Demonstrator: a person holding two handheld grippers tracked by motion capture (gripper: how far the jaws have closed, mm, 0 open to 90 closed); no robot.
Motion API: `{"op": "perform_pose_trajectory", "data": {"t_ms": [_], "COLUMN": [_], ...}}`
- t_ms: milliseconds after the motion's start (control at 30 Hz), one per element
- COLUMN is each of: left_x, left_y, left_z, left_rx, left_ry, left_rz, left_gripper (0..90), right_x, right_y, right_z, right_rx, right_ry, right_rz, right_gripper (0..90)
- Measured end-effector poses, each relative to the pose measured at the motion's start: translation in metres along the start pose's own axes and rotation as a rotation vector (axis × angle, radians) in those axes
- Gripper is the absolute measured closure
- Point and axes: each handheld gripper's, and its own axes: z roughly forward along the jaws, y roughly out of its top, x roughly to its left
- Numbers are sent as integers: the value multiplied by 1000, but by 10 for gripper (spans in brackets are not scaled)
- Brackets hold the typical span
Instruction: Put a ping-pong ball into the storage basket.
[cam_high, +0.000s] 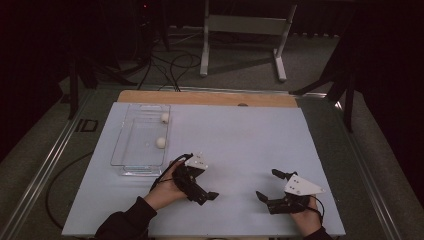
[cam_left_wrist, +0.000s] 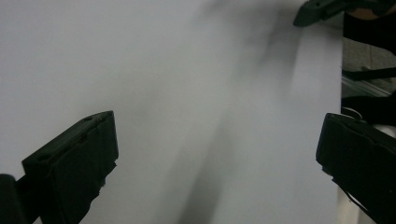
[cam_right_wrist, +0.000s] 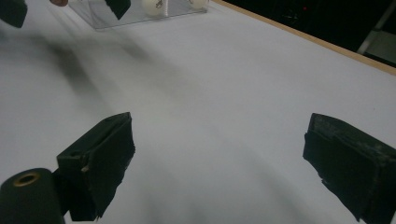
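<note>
A clear plastic tray (cam_high: 125, 150) stands on the left of the white table top (cam_high: 235, 140). Two white balls lie in it, one at the far right corner (cam_high: 164, 117) and one by the right wall (cam_high: 160, 142). My left gripper (cam_high: 202, 187) is just right of the tray's near corner, open, with bare table between its jaws (cam_left_wrist: 217, 154). My right gripper (cam_high: 266, 183) rests near the front right, also open and holding nothing (cam_right_wrist: 219, 154). In the right gripper view the tray (cam_right_wrist: 93, 14) and a ball (cam_right_wrist: 154, 5) sit far off at the top.
A wooden strip (cam_high: 210, 98) edges the table's far side. Beyond it are floor cables (cam_high: 170, 65) and a white table frame (cam_high: 245, 30). The table's front edge runs close below both hands.
</note>
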Motion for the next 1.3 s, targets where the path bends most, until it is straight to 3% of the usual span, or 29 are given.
{"op": "perform_pose_trajectory", "data": {"t_ms": [667, 1300], "left_x": [-6, -3], "left_y": [-35, -62], "left_z": [-14, -34], "left_rx": [-20, -34], "left_ry": [11, 7], "left_rz": [2, -12], "left_gripper": [2, 2], "right_x": [0, 0], "right_y": [0, 0], "right_z": [0, 0], "right_rx": [2, 5], "right_ry": [-3, 1], "right_rz": [-2, 1], "right_gripper": [86, 86]}}
